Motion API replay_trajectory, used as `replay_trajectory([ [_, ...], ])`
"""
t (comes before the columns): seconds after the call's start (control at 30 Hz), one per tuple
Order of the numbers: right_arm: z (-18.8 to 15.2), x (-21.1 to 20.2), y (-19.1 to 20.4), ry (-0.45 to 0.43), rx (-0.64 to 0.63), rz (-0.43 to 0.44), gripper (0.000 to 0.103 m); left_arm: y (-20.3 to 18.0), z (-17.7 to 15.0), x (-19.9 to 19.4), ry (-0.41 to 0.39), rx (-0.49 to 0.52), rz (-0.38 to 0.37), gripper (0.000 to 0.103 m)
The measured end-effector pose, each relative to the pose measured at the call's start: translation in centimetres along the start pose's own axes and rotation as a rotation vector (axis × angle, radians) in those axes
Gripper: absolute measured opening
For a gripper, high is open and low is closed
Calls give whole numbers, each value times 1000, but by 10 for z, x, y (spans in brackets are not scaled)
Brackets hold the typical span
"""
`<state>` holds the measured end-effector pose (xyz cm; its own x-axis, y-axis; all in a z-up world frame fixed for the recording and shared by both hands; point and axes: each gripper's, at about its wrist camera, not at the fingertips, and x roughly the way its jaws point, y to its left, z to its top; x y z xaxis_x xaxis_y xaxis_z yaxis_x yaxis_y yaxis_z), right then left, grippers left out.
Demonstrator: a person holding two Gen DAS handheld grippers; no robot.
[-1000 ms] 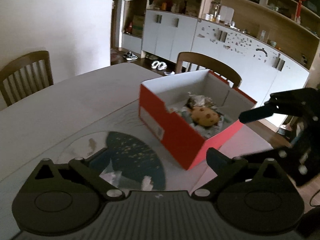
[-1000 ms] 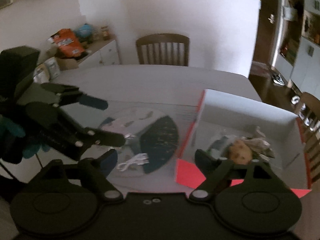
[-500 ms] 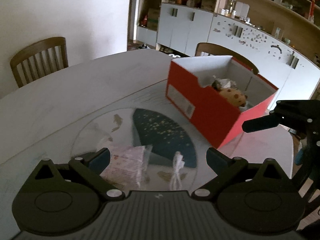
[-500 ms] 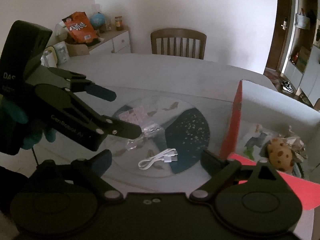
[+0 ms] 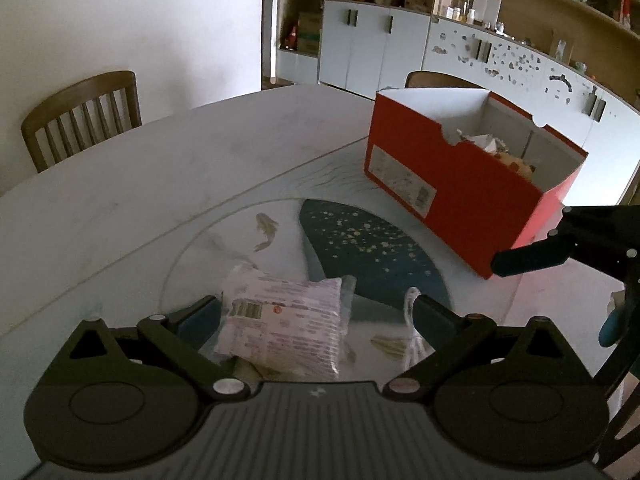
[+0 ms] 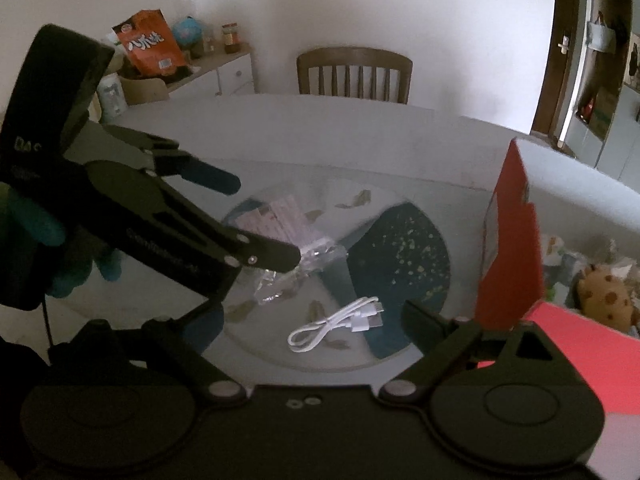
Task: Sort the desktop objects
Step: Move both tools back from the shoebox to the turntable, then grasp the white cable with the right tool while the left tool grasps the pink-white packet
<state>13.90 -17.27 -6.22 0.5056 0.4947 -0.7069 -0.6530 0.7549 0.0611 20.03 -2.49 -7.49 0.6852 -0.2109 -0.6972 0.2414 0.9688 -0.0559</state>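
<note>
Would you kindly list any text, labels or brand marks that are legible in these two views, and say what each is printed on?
"DAS": partly legible, on the black body of the left gripper.
Embossed lettering along that gripper's lower finger: too dark to read.
White label on the red box: print too small.
Barcode and print on the pink packet: blurred.
White lettering on the orange snack bag: not legible.
</note>
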Motion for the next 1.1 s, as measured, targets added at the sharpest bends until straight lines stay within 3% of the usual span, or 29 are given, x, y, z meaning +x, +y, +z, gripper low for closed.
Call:
replay_trajectory([
  [0.47, -10, 55, -7, 52, -5, -30, 94, 20, -12, 33, 27, -2, -5, 103],
  [0.77, -13, 67, -15, 36, 8, -47, 90, 27, -16, 42, 22, -14, 4, 103],
  [1.1, -12, 66, -14, 18, -1, -55, 75, 26, -18, 43, 11, -10, 11, 102],
])
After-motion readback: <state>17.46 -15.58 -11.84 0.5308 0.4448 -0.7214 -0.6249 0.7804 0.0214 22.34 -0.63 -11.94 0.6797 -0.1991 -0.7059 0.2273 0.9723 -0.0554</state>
